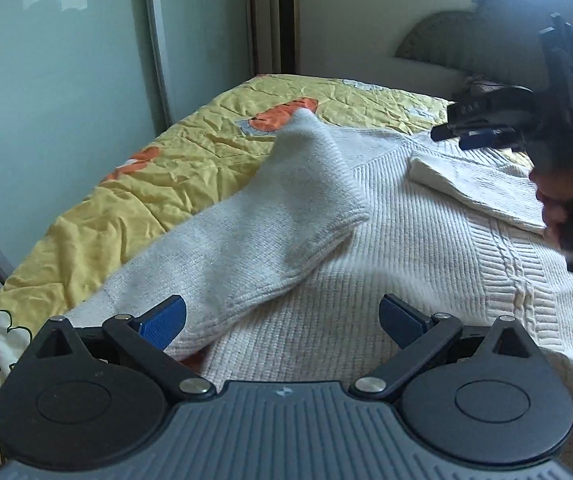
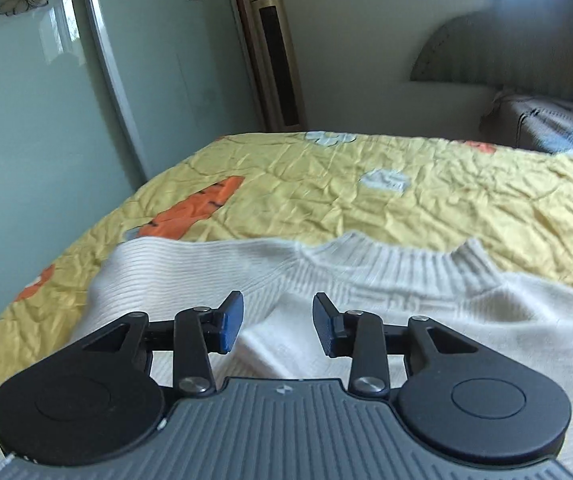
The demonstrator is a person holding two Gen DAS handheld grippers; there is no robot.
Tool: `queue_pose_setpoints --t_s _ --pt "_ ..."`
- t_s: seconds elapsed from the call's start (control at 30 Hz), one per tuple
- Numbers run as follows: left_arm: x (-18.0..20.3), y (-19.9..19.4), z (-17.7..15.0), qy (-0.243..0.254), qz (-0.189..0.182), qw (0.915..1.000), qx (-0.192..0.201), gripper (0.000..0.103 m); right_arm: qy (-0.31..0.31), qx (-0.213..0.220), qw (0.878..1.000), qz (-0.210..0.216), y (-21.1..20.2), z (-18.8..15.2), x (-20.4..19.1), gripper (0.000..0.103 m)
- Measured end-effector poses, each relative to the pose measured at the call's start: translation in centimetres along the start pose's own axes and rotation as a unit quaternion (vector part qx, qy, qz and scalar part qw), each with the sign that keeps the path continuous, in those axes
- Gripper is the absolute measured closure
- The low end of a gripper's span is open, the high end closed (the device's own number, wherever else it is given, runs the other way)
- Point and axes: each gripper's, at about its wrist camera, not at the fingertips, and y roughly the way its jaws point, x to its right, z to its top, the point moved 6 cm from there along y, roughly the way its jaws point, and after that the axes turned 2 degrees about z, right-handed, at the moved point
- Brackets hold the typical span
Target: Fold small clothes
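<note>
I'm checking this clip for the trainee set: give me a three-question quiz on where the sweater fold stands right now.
1. True or false: the left tongs grip the sweater's left sleeve.
2. What lies under the white sweater? A) bare wooden floor B) yellow quilt C) grey sofa
3. Fill in: the right sleeve lies folded across the sweater's ____.

Key:
1. False. Both blue pads stand wide apart, and the sleeve lies loose on the sweater body beyond them.
2. B.
3. Body; the right tongs hang open above it, just short of the ribbed collar.
</note>
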Motion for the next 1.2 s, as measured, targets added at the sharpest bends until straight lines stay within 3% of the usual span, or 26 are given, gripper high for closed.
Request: queue_pose_setpoints --t_s 0.1,0.13,0.2,0.23,0.33,0.43,0.6,0.7,0.83,0.9,1.03,1.2 --pt "0.1 0.0 -0.3 -0.006 -0.007 0.9999 -0.004 0.0 0.011 -0.035 0.999 0.008 0.6 -1.8 -0.3 0.051" --pt "0.0 -0.1 -0.4 -0.005 -0.007 1.0 -0.004 0.0 0.005 -0.05 0.999 0.002 0.9 -2.6 -0.3 0.045" --pt "-0.1 -0.5 -0.8 0.002 0.001 1.0 0.001 0.0 -0.017 -0.091 0.996 -0.018 2.8 -4.5 -1.1 0.044" --pt "-0.4 -0.8 -1.1 0.005 0.007 1.0 0.005 0.0 -0.023 -0.088 0.996 -0.023 2.8 -4.8 -1.1 0.043" --pt "-1.9 -1.2 -1.7 -0.002 0.033 0.9994 0.012 0.0 -0.035 -0.054 0.998 -0.02 1.1 -4.5 -2.7 0.042" --pt "-4.2 -1.2 -2.3 -0.032 0.04 0.9987 -0.002 0.0 -0.113 -0.006 0.994 -0.005 -1.3 -4.0 -6.3 0.042" --pt "-8.7 -1.0 -3.1 -0.133 0.021 0.9902 -0.037 0.0 -0.285 0.054 0.957 0.024 -4.4 -6.2 -13.9 0.042" --pt "-11.2 -0.8 -3.8 -0.233 -0.03 0.9707 -0.049 0.0 -0.354 0.058 0.932 0.055 -5.4 -8.2 -17.3 0.043" --pt "-13.4 -0.1 -4.7 -0.358 -0.115 0.9247 -0.058 0.0 -0.449 0.061 0.889 0.068 -6.4 -11.3 -20.9 0.042" --pt "-13.7 0.5 -4.8 -0.388 -0.14 0.9089 -0.063 0.0 -0.478 0.06 0.873 0.072 -6.9 -12.5 -22.0 0.041" --pt "-13.5 1.8 -4.8 -0.44 -0.191 0.8756 -0.058 0.0 -0.484 0.059 0.87 0.078 -7.4 -13.3 -22.7 0.037" --pt "-13.4 3.6 -4.4 -0.467 -0.189 0.8624 -0.043 0.001 -0.476 0.062 0.874 0.074 -7.4 -13.3 -22.7 0.035"
